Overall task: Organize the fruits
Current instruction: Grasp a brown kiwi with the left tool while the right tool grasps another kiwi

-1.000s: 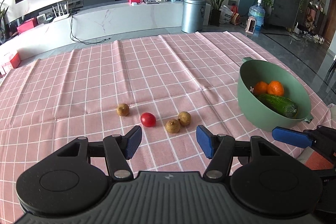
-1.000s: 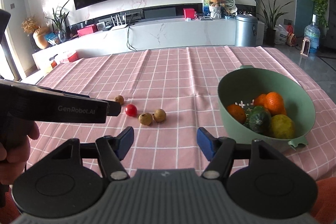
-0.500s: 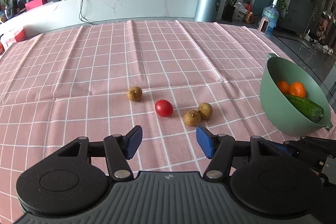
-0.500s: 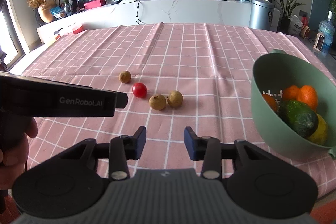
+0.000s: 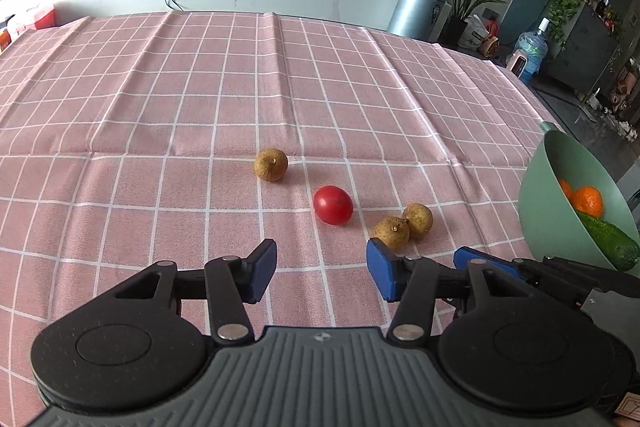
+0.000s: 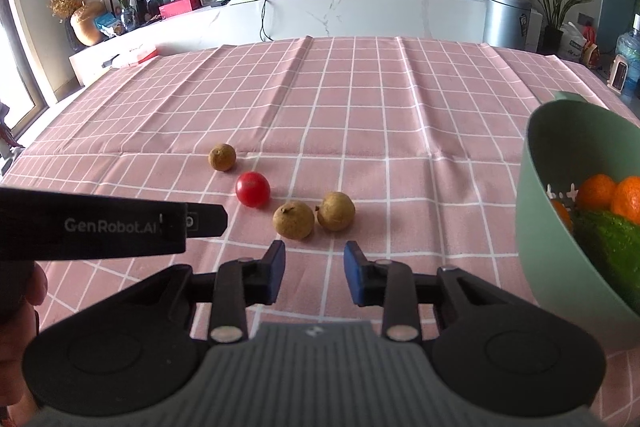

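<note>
A red cherry tomato (image 5: 333, 205) lies on the pink checked tablecloth, also seen in the right wrist view (image 6: 252, 189). One brown longan (image 5: 271, 164) lies behind it to the left. Two more longans (image 6: 293, 220) (image 6: 336, 211) touch each other to its right. My left gripper (image 5: 321, 275) is open and empty, just short of the tomato. My right gripper (image 6: 314, 271) is open, narrower, and empty, just short of the longan pair. A green bowl (image 6: 532, 211) at the right holds oranges (image 6: 596, 191) and a cucumber (image 6: 612, 239).
The left gripper's body (image 6: 100, 227) reaches in from the left of the right wrist view. The right gripper's blue fingers (image 5: 476, 259) show at the right of the left wrist view. Beyond the table's far edge stand a white TV counter and a metal bin (image 6: 506, 19).
Both grippers have moved forward and down toward the fruit. The right gripper's jaws have narrowed. The fruit and the bowl have not moved.
</note>
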Demonstrator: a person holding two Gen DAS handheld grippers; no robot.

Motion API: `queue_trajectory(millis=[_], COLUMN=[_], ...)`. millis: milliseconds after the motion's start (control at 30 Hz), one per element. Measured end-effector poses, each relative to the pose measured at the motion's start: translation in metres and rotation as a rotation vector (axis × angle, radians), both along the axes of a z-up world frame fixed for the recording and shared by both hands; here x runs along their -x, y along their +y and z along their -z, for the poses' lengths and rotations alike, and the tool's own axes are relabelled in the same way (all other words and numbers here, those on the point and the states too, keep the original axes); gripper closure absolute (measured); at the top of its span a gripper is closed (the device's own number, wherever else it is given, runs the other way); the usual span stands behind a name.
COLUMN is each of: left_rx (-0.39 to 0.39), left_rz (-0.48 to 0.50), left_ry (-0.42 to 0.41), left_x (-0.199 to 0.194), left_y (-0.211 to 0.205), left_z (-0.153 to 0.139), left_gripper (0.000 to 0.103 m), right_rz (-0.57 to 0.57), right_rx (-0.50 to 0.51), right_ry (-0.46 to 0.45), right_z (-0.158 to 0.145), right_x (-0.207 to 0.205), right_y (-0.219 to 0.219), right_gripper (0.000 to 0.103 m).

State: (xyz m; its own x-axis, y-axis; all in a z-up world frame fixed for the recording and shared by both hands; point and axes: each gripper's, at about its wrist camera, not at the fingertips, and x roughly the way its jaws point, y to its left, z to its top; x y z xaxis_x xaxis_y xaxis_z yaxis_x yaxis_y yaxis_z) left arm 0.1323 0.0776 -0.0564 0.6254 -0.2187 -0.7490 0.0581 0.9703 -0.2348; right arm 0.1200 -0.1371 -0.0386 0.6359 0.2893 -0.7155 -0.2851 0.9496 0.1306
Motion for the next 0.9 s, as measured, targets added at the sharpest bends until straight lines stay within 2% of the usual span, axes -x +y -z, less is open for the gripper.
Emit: queue_trajectory(millis=[167, 433, 667, 767, 900], left_rx=[0.018, 0.019, 0.001, 0.01, 0.028], left_rz=[0.039, 0.161, 0.191, 0.183, 0.181], left_ry=[-0.014, -0.024, 0.008, 0.026, 0.04], left_x=[-0.008, -0.017, -0.029, -0.033, -0.034], left_y=[-0.006, -0.029, -0.042, -0.041, -0.04], left_z=[0.002, 0.005, 0.015, 0.019, 0.02], left_gripper=[0.049, 0.05, 0.053, 0.059, 0.073], right_rz=[0.018, 0.055, 0.057, 0.058, 0.052], right_rx=[0.027, 0.017, 0.01, 0.004, 0.002], right_ry=[-0.001, 0.035, 0.042, 0.041, 0.033], right_z=[0.007, 0.016, 0.02, 0.02, 0.02], right_x=[-0.012, -0.021, -0.023, -0.024, -0.023], right_y=[-0.002, -0.014, -0.015, -0.017, -0.017], right_gripper=[0.084, 0.085, 0.085, 0.085, 0.084])
